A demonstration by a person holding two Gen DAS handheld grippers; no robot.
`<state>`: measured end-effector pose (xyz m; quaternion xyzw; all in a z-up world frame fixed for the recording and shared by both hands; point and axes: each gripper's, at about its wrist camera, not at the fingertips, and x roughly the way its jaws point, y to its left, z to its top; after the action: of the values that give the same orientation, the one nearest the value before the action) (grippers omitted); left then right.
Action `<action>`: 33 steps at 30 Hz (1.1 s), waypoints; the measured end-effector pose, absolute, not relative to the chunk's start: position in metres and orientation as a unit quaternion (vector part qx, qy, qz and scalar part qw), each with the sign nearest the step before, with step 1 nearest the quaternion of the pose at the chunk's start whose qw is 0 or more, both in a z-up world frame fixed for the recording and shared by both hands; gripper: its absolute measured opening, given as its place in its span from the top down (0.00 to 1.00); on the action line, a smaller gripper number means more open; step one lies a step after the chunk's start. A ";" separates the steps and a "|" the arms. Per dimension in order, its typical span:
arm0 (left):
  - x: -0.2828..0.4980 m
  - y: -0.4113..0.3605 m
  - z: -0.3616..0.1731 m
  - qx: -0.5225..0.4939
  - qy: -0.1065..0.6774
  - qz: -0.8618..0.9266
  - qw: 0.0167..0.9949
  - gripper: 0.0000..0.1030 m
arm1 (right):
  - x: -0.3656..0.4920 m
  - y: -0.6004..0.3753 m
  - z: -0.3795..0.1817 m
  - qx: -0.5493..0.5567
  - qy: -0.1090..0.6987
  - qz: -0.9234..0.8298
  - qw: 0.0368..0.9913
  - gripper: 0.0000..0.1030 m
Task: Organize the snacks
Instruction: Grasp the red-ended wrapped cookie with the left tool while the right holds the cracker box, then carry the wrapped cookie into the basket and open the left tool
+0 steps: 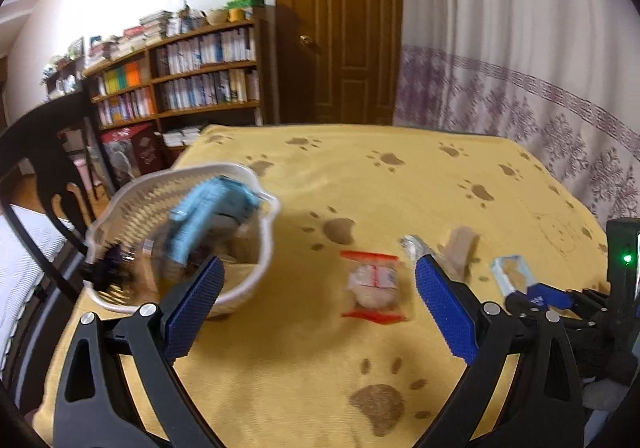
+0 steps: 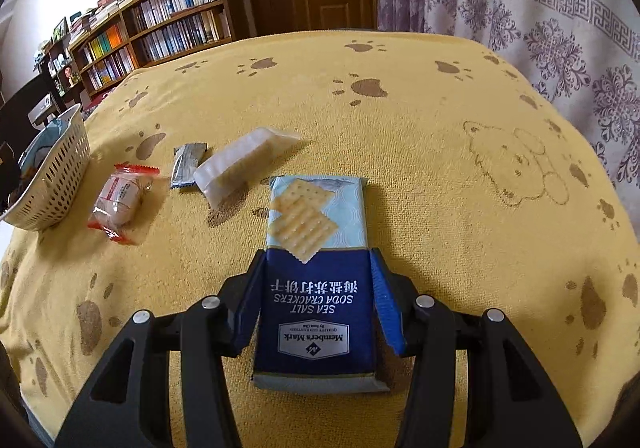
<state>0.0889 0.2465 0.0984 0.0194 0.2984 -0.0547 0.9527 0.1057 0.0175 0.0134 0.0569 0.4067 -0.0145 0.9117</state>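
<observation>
A pack of sea salt soda crackers [image 2: 316, 280] is held flat between the blue pads of the right gripper [image 2: 316, 300], near the front edge of a table draped in a yellow paw-print cloth [image 2: 420, 119]. The left gripper [image 1: 320, 308] is spread wide and holds nothing, poised above the cloth.

A white slotted basket [image 1: 248, 280] stands at the table's left edge, a light-blue packet [image 1: 212, 207] seen tilted inside it; the rest of its contents are blurred in the left wrist view.

Between basket and crackers, three snacks lie loose on the cloth: a red-ended wrapped cake [image 2: 118, 201] nearest the basket, a small silver packet [image 2: 186, 163] beyond it, and a frosted white pouch [image 2: 240, 163] partly overlapping the silver one and just beside the crackers' far end.
</observation>
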 end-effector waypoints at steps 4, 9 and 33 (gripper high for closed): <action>0.102 0.231 0.082 0.029 0.319 -0.065 0.945 0.08 | 0.102 0.016 0.011 0.065 0.402 -0.009 0.913 0.50; 0.119 0.215 0.063 0.040 0.345 -0.083 0.934 0.14 | 0.101 0.014 0.011 0.073 0.398 -0.004 0.915 0.50; 0.171 0.208 0.025 0.042 0.417 -0.086 0.904 0.57 | 0.101 0.014 0.009 0.084 0.395 0.005 0.915 0.46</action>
<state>0.1707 0.2080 0.0249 0.0423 0.4174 -0.0858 0.9037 0.1007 0.0138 0.0094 0.0835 0.3949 0.0046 0.9149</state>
